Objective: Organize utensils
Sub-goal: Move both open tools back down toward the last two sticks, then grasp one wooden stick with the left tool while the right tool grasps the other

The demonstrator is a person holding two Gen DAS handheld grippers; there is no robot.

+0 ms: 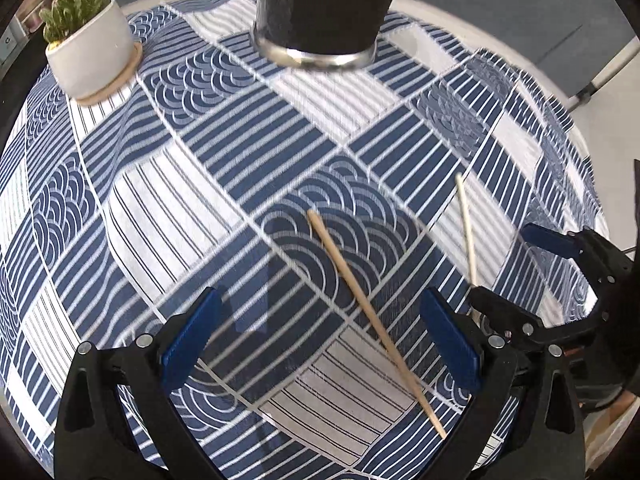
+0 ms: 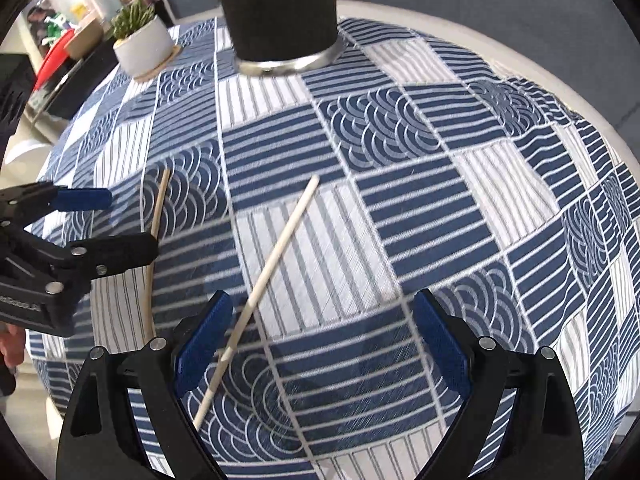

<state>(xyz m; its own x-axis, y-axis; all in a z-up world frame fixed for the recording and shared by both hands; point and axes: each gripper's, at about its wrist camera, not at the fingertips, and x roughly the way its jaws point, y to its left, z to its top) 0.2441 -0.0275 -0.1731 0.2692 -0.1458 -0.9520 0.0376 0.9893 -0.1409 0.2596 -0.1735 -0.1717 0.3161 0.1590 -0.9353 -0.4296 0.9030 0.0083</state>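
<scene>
Legible text: none confirmed.
Left gripper (image 2: pixel 86 222) body, right wrist view: a strip of small white lettering at the frame edge, too blurred and cropped to read. No other labels, brands or numbers legible.

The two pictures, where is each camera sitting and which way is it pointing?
Left wrist: on the left gripper, looking forward and down at the cloth; its own open fingers show, and the right gripper at the right edge.
Right wrist: on the right gripper, facing likewise; its open fingers show, the left gripper at the left edge.
Shared: two chopsticks, black cup, plant.
</scene>
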